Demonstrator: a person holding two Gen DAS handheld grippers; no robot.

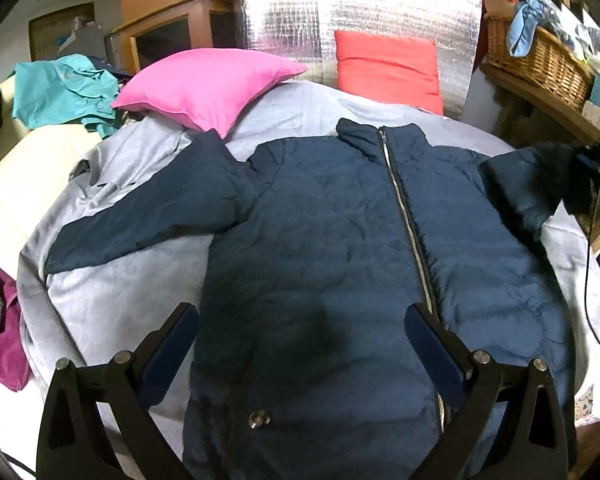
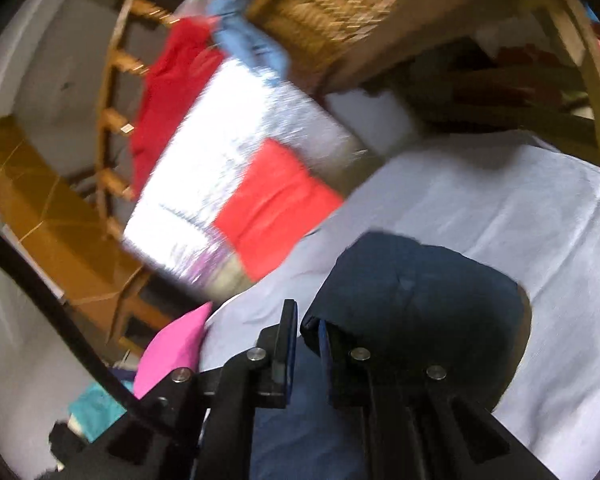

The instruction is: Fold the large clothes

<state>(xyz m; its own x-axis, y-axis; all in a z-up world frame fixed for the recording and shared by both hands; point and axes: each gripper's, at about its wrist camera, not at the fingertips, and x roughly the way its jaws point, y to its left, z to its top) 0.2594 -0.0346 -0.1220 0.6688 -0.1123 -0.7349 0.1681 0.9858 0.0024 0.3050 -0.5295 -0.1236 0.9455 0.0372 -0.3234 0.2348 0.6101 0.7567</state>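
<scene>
A navy padded jacket [image 1: 320, 240] lies front up on a pale grey sheet [image 1: 112, 304], zipped, with the collar at the far end. Its left sleeve [image 1: 140, 216] is spread out flat. My left gripper [image 1: 300, 316] hovers open above the jacket's lower half, its jaws wide apart and holding nothing. The right sleeve [image 2: 420, 288] is lifted off the sheet, with my right gripper [image 2: 306, 320] shut on its end. In the left wrist view that gripper [image 1: 592, 164] shows dark at the right edge, with a person's hand behind it. The right wrist view is tilted and blurred.
A pink pillow [image 1: 204, 88] and a red cushion [image 1: 388, 64] lie past the collar, in front of a silver foil panel [image 1: 360, 8]. A wicker basket [image 1: 540, 56] of clothes stands far right. A teal garment [image 1: 64, 88] and a magenta one [image 1: 4, 340] lie left.
</scene>
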